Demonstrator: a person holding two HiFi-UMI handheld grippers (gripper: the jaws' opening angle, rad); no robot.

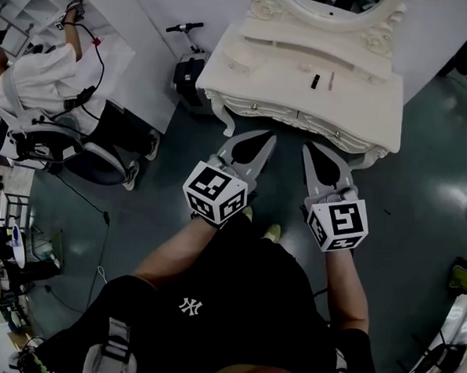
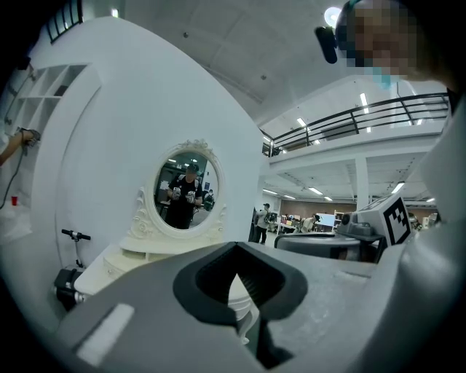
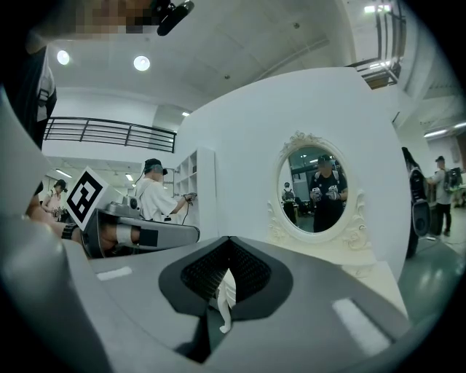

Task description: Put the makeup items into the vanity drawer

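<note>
I hold both grippers in front of me, short of the vanity point(image 1: 364, 111), and neither carries anything. The left gripper point(image 1: 264, 141) has its jaws closed tip to tip, with only the vanity's leg showing through the hollow between the pads. The right gripper point(image 1: 309, 150) is closed and empty in the same way.

The makeup sits on the far side of the counter point(image 1: 248, 84), near the mirror base. A small dark makeup item point(image 1: 315, 81) lies there with a thin pink stick point(image 1: 331, 80) just to its right. On the left lies a pale shape point(image 1: 239, 64) that I cannot identify.

The drawer point(image 1: 301, 119) looks shut, so I judge nothing has gone in yet.

Risks as I see them:
- The two items lie close together, so reaching for one with wide jaws could knock the other and set the stick rolling off the counter.
- The drawer's knobs point(image 1: 337, 134) are small, and a closed or off-centre grip would slip off them.
- A hard tug could jolt the counter and shift the loose items.
- The pale shape on the cream counter would be easy to miss.
- Reaching far over the counter risks striking the mirror frame.
</note>
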